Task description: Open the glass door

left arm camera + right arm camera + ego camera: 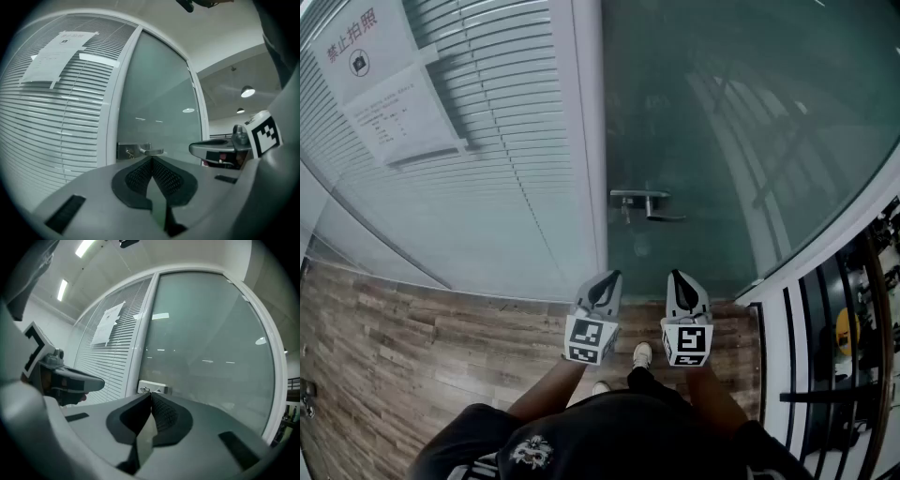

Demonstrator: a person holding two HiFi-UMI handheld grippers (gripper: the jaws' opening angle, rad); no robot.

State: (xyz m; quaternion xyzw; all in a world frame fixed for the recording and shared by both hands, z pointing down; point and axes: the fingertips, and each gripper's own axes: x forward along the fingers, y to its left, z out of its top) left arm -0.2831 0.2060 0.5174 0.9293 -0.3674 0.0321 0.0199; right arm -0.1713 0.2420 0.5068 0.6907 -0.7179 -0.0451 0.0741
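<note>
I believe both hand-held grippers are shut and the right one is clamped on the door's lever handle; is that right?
Not quite. The left hand-held gripper and right hand-held gripper are both shut, but the right one holds nothing: the head view shows it short of the lever handle, not touching it.

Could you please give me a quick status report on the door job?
Left claw and right claw shut, empty. Glass door closed, handle untouched, claws short of it. Nothing in the way.
</note>
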